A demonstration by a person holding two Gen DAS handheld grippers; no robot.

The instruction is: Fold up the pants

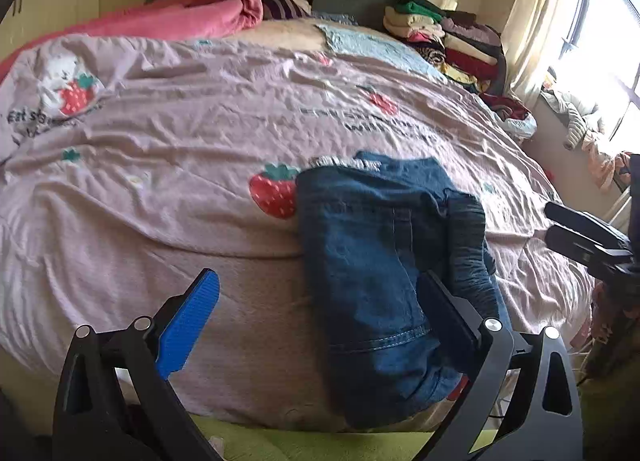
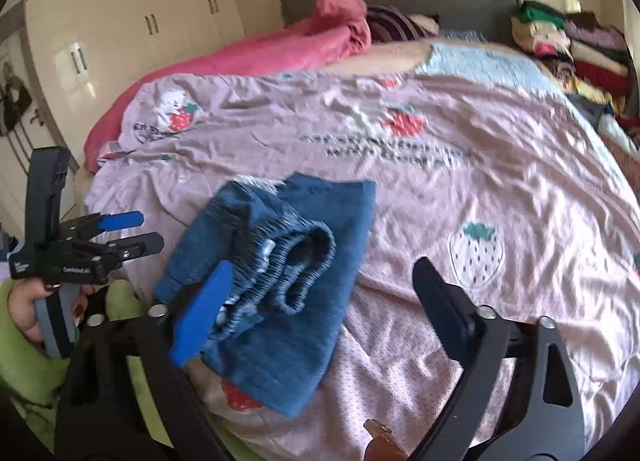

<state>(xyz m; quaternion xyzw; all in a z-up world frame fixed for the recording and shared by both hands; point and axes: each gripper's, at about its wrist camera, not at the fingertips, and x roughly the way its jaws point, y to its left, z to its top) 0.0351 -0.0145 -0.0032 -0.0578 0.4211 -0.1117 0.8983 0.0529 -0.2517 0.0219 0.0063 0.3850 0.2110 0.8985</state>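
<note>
Now both grippers tilt downward over the bed's near edge, jaws spread wide and holding nothing: the left gripper [image 1: 320, 301] and right gripper [image 2: 320, 301]. One folded pair of blue jeans [image 1: 384, 261] lies on the strawberry-print duvet [image 1: 180, 121], close to the edge.

The black printed lettering [image 2: 384, 149] across the middle of the bedspread [image 2: 500, 189] is blurring beyond reading. The right gripper [image 1: 576, 231] is getting cut off by the right edge. The jeans [image 1: 384, 261] are hiding part of 1 strawberry print [image 1: 272, 193].
</note>
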